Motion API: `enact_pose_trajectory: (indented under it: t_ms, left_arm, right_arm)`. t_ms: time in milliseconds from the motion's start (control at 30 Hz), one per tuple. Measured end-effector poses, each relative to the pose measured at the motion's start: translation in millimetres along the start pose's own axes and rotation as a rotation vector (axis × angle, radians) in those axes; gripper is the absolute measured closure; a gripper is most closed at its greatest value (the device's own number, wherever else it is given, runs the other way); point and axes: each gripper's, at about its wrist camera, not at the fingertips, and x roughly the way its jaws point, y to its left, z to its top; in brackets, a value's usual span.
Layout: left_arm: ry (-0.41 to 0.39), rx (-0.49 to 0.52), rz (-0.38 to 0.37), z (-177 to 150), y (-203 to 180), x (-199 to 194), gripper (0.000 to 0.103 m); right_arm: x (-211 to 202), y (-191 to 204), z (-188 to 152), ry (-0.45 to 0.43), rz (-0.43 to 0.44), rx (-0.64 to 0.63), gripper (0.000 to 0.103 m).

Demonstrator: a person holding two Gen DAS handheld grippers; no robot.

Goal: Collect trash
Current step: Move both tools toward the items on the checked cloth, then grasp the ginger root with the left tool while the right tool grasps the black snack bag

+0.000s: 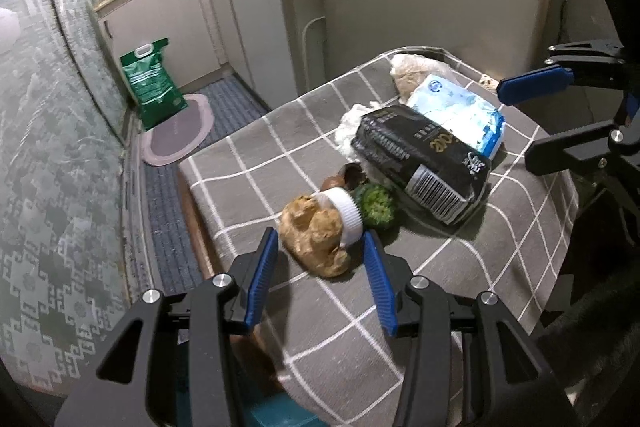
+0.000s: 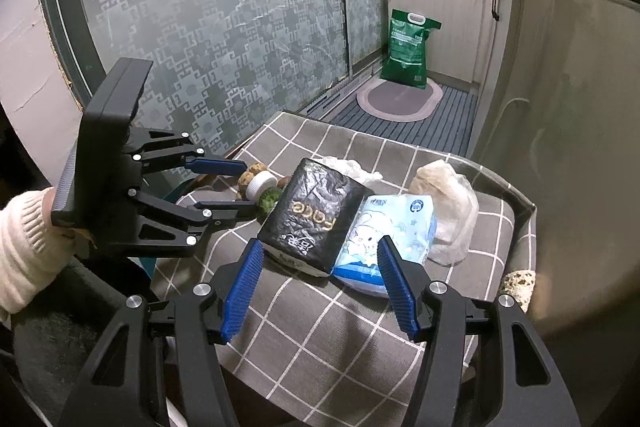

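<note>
With my left gripper (image 1: pixel 320 247) wide open and empty around the ginger (image 1: pixel 314 237), I might knock the bottle cap (image 1: pixel 344 213) away (right gripper (image 2: pixel 318 259) open, empty too).

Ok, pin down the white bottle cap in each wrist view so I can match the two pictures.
Left wrist view: the white bottle cap sits low centre, just ahead of the open left gripper, between the ginger root and the green vegetable piece.
Right wrist view: the cap is left of centre, beyond the left gripper's tips.
Shared landmark: the black tissue pack.
</note>
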Motion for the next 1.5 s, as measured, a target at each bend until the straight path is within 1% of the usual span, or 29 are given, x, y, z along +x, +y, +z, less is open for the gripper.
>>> enact_pose_trajectory:
  t_ms: [133,300,400,467,500,600,833,933,1033,1067,1100,1133,1233,1333,1500]
  left_arm:
    - [-0.002,0.016,-0.042,1.7,2.0,3.2,0.051]
    - [-0.008,0.025,-0.062,2.7,10.8,6.6,0.051]
    - [-0.005,0.038,-0.104,1.8,16.2,8.6,0.053]
    - [-0.006,0.036,-0.149,0.5,20.1,8.4,0.058]
    - [-0.007,0.035,-0.167,-0.1,21.5,8.8,0.059]
    - [-0.011,0.03,-0.194,-0.2,22.3,9.1,0.06]
    - [-0.011,0.036,-0.2,-4.0,18.6,4.4,0.059]
    - [-0.011,0.033,-0.197,-5.1,20.0,2.8,0.059]
    - [-0.012,0.038,-0.185,-6.4,20.5,1.9,0.066]
    - [-0.013,0.04,-0.181,-6.9,20.4,1.3,0.069]
    - [-0.014,0.038,-0.179,-7.3,21.0,0.7,0.071]
    - [-0.015,0.037,-0.174,-8.2,21.4,0.4,0.076]
    - [-0.024,0.013,-0.179,-11.0,26.8,-1.5,0.081]
    - [-0.031,0.0,-0.18,-13.1,29.8,-3.7,0.083]
    - [-0.04,-0.01,-0.162,-13.6,28.8,-5.0,0.083]
  right_arm:
    - [0.4,-1.1,-1.4,0.003,0.002,0.004,0.043]
    - [0.6,-1.8,-2.9,0.007,0.004,0.007,0.043]
    - [0.4,-3.0,-3.7,0.009,0.006,0.011,0.043]
    - [0.9,-3.7,-3.8,0.011,0.008,0.013,0.043]
    - [1.8,-3.9,-3.4,0.013,0.011,0.014,0.043]
    - [5.2,-4.2,-3.7,0.019,0.025,0.02,0.043]
    - [14.2,6.0,-4.0,0.031,0.06,0.026,0.043]
    - [19.2,11.6,-3.0,0.037,0.036,0.025,0.043]
    - [26.0,14.8,-2.0,0.048,0.019,0.031,0.037]
    - [28.7,16.2,-1.1,0.049,0.017,0.036,0.034]
    - [30.4,17.4,-0.2,0.049,0.014,0.037,0.034]
    - [32.5,18.1,1.0,0.049,0.005,0.039,0.034]
    - [36.9,17.4,3.8,0.048,-0.011,0.056,0.034]
    - [41.6,14.1,5.3,0.045,-0.025,0.081,0.034]
    - [50.9,11.9,6.5,0.05,-0.013,0.12,0.034]
